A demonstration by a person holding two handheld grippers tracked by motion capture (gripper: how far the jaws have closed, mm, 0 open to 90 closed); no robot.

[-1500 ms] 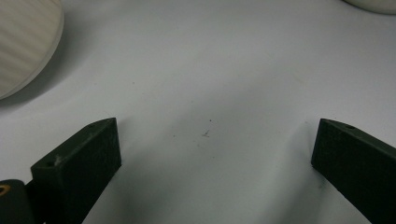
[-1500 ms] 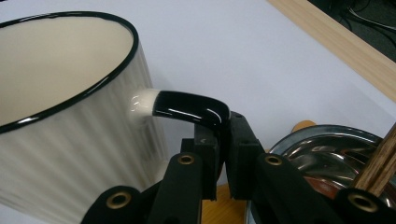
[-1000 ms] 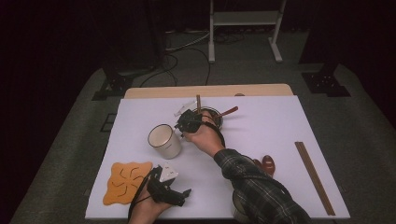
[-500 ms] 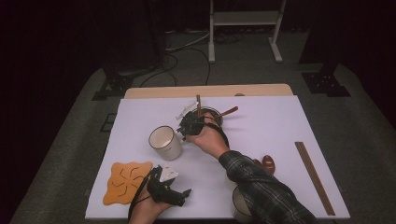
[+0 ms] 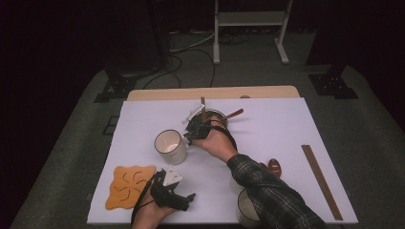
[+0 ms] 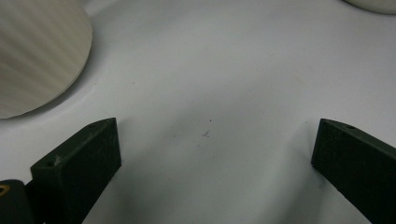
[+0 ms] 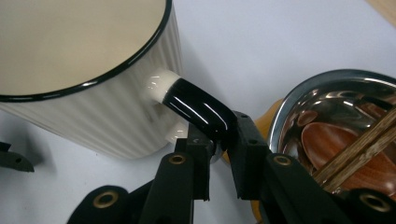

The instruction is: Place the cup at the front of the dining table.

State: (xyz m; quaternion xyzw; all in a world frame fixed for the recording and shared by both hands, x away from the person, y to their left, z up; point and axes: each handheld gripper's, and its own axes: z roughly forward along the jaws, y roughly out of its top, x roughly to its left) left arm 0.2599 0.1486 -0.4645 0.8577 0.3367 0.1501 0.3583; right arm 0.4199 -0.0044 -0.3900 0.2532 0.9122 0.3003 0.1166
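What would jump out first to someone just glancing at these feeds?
The right gripper at mid-table, its jaws around the black handle of the ribbed cream mug and just opening. Right beside it stands a shiny metal bowl holding a wooden spoon and chopsticks. Nearer the person, the left gripper rests open on the white tabletop by an orange coaster.

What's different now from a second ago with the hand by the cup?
Not much. The right gripper sits at the mug handle, and its jaws have just been opening a little with the handle between them. The mug kept its place. The left gripper, orange mat and metal bowl stayed put.
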